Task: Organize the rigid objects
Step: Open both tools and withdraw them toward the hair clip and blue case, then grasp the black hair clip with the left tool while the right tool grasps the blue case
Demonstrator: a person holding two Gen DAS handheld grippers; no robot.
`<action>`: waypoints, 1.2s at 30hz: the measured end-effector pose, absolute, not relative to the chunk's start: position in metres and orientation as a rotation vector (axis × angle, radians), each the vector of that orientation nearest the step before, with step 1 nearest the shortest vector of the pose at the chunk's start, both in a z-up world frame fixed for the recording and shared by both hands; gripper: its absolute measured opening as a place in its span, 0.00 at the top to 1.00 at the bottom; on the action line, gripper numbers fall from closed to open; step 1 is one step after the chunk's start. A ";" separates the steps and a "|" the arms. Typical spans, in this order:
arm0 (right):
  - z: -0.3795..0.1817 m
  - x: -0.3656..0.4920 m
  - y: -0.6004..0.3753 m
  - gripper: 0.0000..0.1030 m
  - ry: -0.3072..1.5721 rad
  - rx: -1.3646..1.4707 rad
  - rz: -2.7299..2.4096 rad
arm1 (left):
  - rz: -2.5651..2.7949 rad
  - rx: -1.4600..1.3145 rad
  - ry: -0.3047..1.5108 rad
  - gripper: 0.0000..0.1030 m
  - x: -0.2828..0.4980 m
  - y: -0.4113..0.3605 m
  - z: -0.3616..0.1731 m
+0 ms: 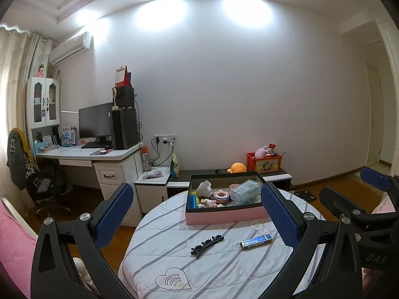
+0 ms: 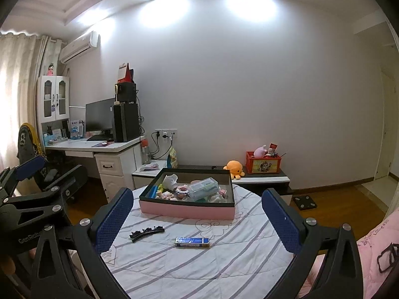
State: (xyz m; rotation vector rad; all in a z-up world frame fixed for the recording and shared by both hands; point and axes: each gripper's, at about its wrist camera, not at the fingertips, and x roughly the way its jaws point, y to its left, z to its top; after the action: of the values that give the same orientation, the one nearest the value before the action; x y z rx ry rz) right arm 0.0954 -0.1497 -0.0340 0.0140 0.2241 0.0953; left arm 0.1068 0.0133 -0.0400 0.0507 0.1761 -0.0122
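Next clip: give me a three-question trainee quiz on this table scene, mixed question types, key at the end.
1. True or false: the black hair clip lies inside the pink box.
2. Which loose item lies nearer the right tongs: A) hair clip B) blue packet?
3. Fill in: both tongs, including the left tongs, are ___ and hold nothing.

Key: 1 false, it lies on the striped cloth; 2 B; 3 open.
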 end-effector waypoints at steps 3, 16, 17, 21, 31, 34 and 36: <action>-0.036 0.096 -0.149 0.00 0.230 0.012 0.094 | -0.011 0.055 0.184 0.00 0.107 0.013 -0.041; -0.053 0.120 -0.146 0.00 0.292 -0.003 0.102 | -0.041 0.053 0.276 0.00 0.139 0.017 -0.063; -0.056 0.124 -0.146 0.00 0.305 -0.001 0.108 | -0.046 0.055 0.308 0.00 0.147 0.019 -0.069; -0.087 0.159 -0.147 0.00 0.431 -0.018 0.148 | -0.038 0.061 0.413 0.00 0.175 0.024 -0.099; -0.177 0.247 -0.145 0.00 0.707 -0.128 0.163 | -0.005 0.068 0.620 0.00 0.228 0.040 -0.164; -0.193 0.270 -0.139 0.00 0.753 -0.215 0.175 | -0.003 0.075 0.652 0.00 0.238 0.042 -0.174; -0.200 0.281 -0.135 0.00 0.779 -0.259 0.212 | -0.007 0.079 0.671 0.00 0.244 0.043 -0.179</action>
State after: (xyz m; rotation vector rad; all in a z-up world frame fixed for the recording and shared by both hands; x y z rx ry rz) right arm 0.2813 -0.1347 -0.1997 -0.2595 0.7788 0.2117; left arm 0.2443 0.0426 -0.1787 0.0788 0.6712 -0.0074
